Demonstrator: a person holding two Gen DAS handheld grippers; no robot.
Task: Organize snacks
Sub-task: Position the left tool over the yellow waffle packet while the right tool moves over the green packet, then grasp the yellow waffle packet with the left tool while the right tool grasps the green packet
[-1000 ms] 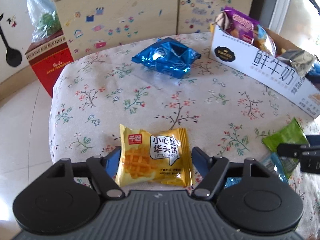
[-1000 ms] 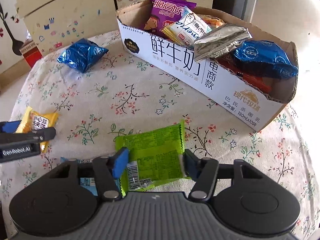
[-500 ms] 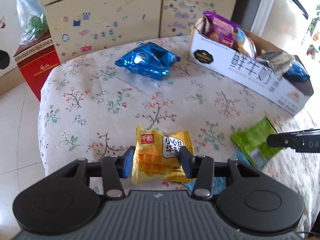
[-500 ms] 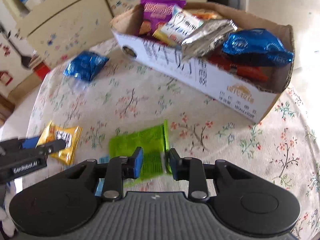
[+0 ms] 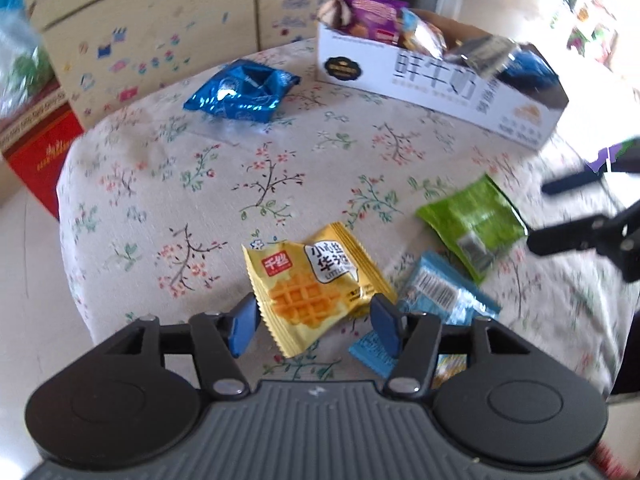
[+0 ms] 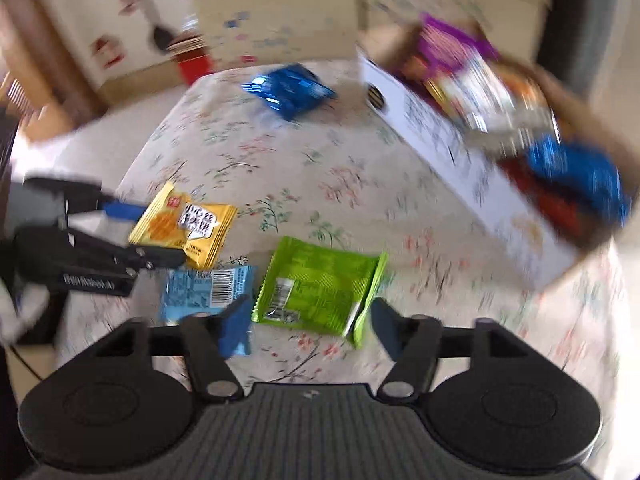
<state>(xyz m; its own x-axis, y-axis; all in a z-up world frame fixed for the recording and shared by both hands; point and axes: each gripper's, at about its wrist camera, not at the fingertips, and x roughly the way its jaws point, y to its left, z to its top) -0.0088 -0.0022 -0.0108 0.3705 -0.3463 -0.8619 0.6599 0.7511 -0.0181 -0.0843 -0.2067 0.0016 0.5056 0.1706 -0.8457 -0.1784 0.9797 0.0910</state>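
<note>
A yellow waffle packet (image 5: 316,280) (image 6: 184,224) lies tilted on the flowered tablecloth (image 5: 280,168), between the jaws of my left gripper (image 5: 314,330). Those jaws are opening and the blue pads stand off the packet's sides. A green packet (image 6: 320,280) (image 5: 472,220) lies flat between the jaws of my right gripper (image 6: 310,326), which are also opening, pads clear of it. A light blue packet (image 5: 440,292) (image 6: 204,284) rests between the two. The white snack box (image 5: 436,84) (image 6: 460,152) stands at the far right, full of packets.
A dark blue foil bag (image 5: 244,90) (image 6: 290,90) lies at the table's far side, left of the box. A red carton (image 5: 36,144) stands on the floor past the left table edge. A stickered cabinet (image 5: 160,40) runs behind. The right wrist view is motion-blurred.
Both grippers closed on their packets half a second ago and have since spread apart. Both views have risen and rolled; the yellow and green packets now lie loose and skewed.
</note>
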